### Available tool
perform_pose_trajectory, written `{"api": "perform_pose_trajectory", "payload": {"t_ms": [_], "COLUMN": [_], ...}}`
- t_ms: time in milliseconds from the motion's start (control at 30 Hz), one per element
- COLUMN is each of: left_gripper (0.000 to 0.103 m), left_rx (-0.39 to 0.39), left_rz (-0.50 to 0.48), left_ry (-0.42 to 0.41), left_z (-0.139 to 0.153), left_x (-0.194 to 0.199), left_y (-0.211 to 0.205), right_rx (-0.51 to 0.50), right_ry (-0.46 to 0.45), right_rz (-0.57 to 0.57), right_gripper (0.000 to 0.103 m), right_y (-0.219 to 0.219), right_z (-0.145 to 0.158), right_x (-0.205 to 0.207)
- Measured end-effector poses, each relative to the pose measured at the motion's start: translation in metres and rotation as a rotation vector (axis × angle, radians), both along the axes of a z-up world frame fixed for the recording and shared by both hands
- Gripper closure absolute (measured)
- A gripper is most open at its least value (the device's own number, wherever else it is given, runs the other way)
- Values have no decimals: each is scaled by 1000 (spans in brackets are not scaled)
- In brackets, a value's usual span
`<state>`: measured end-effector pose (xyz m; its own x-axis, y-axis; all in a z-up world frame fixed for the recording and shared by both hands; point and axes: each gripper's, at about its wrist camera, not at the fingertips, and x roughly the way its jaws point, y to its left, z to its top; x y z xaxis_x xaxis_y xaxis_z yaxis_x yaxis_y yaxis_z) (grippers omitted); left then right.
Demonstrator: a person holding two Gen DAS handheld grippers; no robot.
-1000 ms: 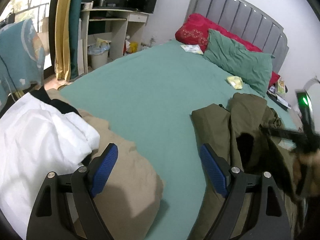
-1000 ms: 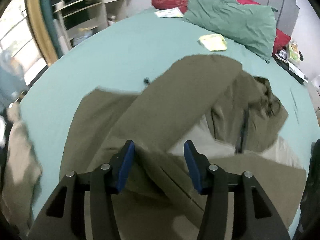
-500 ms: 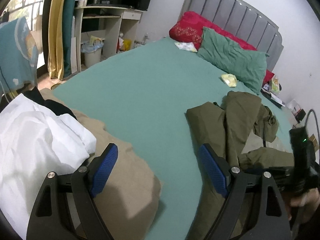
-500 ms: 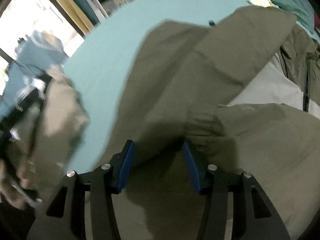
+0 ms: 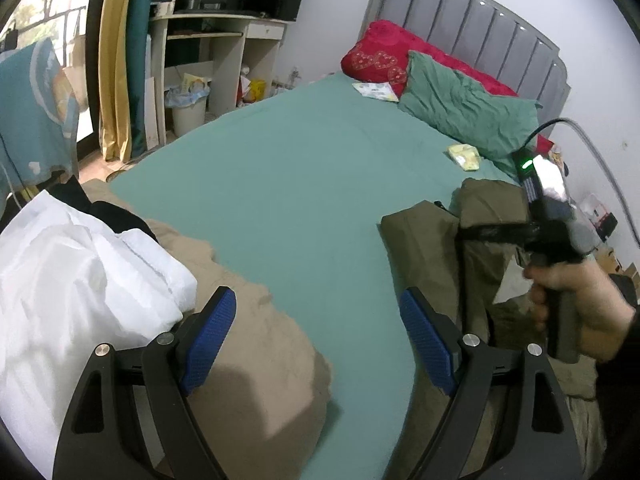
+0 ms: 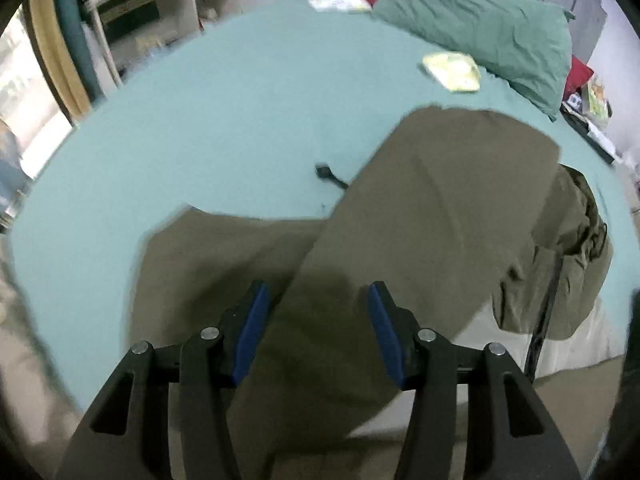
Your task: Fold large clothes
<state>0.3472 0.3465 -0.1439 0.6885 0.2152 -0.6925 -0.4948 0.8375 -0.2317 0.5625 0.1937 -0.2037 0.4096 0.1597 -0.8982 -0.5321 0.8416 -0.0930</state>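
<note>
This is a bedroom in a home: a wide bed (image 5: 288, 168) with a green sheet and a grey padded headboard (image 5: 480, 32), red and green pillows (image 5: 464, 108), a desk (image 5: 216, 36) with shelves by the wall, a bin (image 5: 188, 110) beneath it, and curtains (image 5: 116, 60) beside a window.

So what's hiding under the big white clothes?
Under the white garment a tan garment sticks out across the green bedsheet, and a black one peeks out behind. How far they reach underneath is covered.
</note>
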Motion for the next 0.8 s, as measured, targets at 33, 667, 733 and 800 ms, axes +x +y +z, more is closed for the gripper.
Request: {"api": "perform_pose_trajectory", "payload": {"t_ms": [33,667,733,800], "left_gripper": [16,16,16,16], "left_rx": [-5,-206,-197,-198], "left_rz": [1,-136,-172,-194], "left_ry": [2,4,28,59], "left_z": [-1,-11,-20,-28], "left_x": [1,9,11,13], "left_y": [2,-50,-67,-81], "right_rx": [-2,333,316,279], "right_ry": [26,-223,-143,-39], "right_rz": [-8,-119,-190,-244], "right_gripper": [59,101,100,100], "right_y": [0,-156,-185,-211], "right_z": [-9,117,86,46], "right_x": [3,-133,-144,-151]}}
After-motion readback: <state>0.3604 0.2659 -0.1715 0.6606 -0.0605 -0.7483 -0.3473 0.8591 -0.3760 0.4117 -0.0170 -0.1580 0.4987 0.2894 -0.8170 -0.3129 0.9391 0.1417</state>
